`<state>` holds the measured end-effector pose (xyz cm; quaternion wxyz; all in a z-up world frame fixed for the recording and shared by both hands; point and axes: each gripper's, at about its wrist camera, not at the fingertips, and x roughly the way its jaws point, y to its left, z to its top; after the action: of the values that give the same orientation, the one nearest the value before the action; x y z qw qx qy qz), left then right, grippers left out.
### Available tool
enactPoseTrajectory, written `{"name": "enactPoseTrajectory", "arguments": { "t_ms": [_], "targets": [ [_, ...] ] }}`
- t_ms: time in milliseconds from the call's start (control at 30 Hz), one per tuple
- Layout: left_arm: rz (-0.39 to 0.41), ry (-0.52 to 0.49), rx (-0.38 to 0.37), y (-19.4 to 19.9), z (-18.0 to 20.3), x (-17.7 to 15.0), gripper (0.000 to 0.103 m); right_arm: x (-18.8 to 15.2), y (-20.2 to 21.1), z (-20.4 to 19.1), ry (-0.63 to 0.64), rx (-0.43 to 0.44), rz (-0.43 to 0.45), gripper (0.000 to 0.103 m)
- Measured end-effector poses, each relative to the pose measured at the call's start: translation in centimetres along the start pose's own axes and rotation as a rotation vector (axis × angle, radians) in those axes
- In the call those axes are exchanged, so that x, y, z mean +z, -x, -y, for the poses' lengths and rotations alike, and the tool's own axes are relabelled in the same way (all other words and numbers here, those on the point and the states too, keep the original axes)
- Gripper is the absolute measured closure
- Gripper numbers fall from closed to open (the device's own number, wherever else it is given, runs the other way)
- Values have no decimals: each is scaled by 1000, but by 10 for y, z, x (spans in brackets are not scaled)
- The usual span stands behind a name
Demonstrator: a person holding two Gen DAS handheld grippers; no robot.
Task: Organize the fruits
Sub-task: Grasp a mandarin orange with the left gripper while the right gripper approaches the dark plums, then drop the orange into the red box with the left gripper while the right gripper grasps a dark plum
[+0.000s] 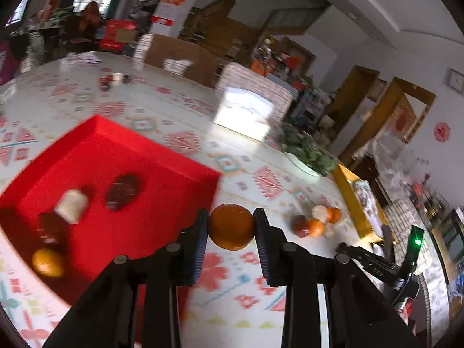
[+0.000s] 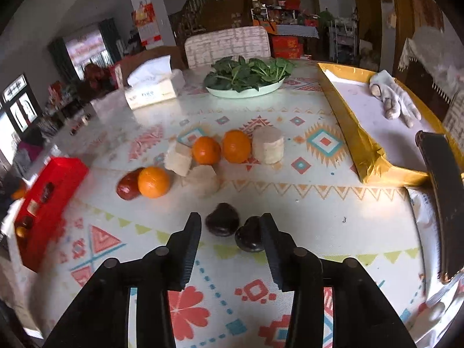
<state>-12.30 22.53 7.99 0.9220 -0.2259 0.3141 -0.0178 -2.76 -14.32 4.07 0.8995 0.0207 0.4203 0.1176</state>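
Note:
My left gripper (image 1: 231, 223) is shut on an orange (image 1: 231, 232), held above the patterned tablecloth just right of the red tray (image 1: 168, 203). In the tray lie dark fruits (image 1: 123, 191), a pale chunk (image 1: 71, 206) and another orange (image 1: 47, 262). In the right wrist view my right gripper (image 2: 231, 219) stands open low over two dark fruits (image 2: 222, 223), which lie between its fingers. The nearer one (image 2: 249, 239) rests against the right finger. Farther off sit three oranges (image 2: 153, 181), a red fruit (image 2: 126, 189) and pale chunks (image 2: 267, 145).
A gold tray (image 2: 362, 150) with a glove (image 2: 391, 98) stands at the right. A plate of greens (image 2: 246, 91) and a tissue box (image 2: 150, 90) stand at the back. The red tray (image 2: 58, 174) sits at the left table edge. A black strap-like object (image 2: 443, 203) lies at far right.

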Motion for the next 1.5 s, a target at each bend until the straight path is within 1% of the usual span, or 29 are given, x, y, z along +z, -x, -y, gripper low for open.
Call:
{"name": "enactPoseTrajectory", "arguments": {
  "t_ms": [100, 167, 267, 433, 533, 567, 633, 667, 733, 833, 933, 1000, 1100, 1200, 1233, 1300, 1367, 1433, 1467, 1500],
  "targets": [
    [13, 30, 38, 10, -23, -2, 72, -2, -1, -3, 41, -36, -4, 54],
    [13, 47, 50, 12, -33, -4, 72, -3, -2, -5, 75, -67, -17, 54],
    [9, 71, 68, 13, -47, -7, 72, -4, -4, 1, 81, -84, -30, 54],
    [6, 94, 72, 17, -61, -12, 72, -1, -2, 20, 21, -21, -51, 54],
    [8, 92, 72, 17, -62, -13, 72, -7, 2, 21, 50, 50, -73, 54],
    [8, 93, 73, 17, -62, -13, 72, -10, 5, 20, 76, 47, -74, 54],
    [11, 95, 78, 17, -63, -14, 72, -13, 9, 22, 97, 1, -61, 54],
    [10, 97, 79, 18, -63, -14, 72, -12, 10, 25, 84, -14, -55, 54],
    [1, 101, 84, 15, -64, -16, 72, -9, 7, 32, 49, -18, -48, 54],
    [-21, 106, 100, 9, -65, -17, 72, -2, 0, 34, 15, 13, -42, 54],
    [-29, 103, 114, 5, -65, -16, 72, 4, -2, 33, -1, 21, -30, 54],
    [-30, 102, 120, 4, -64, -15, 72, 6, -7, 32, -11, 53, -47, 54],
    [-33, 99, 125, 2, -64, -15, 72, 6, -17, 23, -5, 87, -65, 48],
    [-27, 94, 130, 3, -64, -14, 72, 7, -21, 20, -31, 113, -93, 48],
    [-25, 95, 134, 2, -64, -14, 72, 5, -21, 19, -30, 118, -98, 48],
    [-20, 99, 137, 2, -67, -13, 72, -1, -16, 13, 5, 94, -93, 49],
    [-19, 102, 138, 1, -70, -12, 72, -7, -12, 11, 28, 74, -85, 50],
    [-23, 111, 132, -2, -72, -12, 72, -10, -10, 12, 29, 50, -81, 61],
    [-24, 116, 129, -2, -74, -12, 72, -10, -9, 13, 24, 45, -80, 63],
    [-27, 124, 126, -2, -76, -12, 72, -9, -9, 14, 16, 43, -77, 70]
  ]
}}
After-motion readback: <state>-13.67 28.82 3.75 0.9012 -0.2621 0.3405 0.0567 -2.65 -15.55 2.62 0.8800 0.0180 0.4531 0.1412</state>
